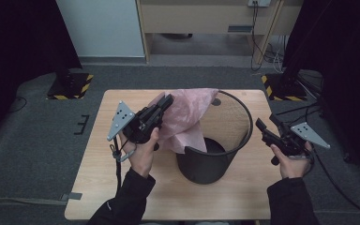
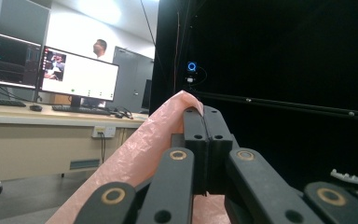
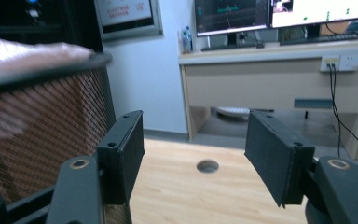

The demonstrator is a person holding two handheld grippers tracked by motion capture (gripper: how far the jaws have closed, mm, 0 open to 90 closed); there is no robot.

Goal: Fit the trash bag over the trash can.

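A black mesh waste bin [image 1: 234, 140] stands on the wooden table [image 1: 98, 178]. A pink plastic bag [image 1: 187, 115] is draped over its left rim and hangs partly inside. My left gripper [image 1: 168, 101] is shut on the bag's upper edge, held above the bin's left side. In the left gripper view the pink plastic bag [image 2: 140, 149] is pinched between the closed jaws of my left gripper [image 2: 204, 112]. My right gripper [image 1: 265, 125] hovers just right of the bin, open and empty. In the right gripper view my right gripper [image 3: 193, 158] has the mesh bin wall [image 3: 42, 121] at its left.
A cable hole [image 3: 208, 165] is set in the tabletop beyond the bin. Past the table stand a wooden desk [image 3: 279, 79] with monitors and a person in the background. Black stands with hazard-striped bases [image 1: 70, 84] flank the table's far corners.
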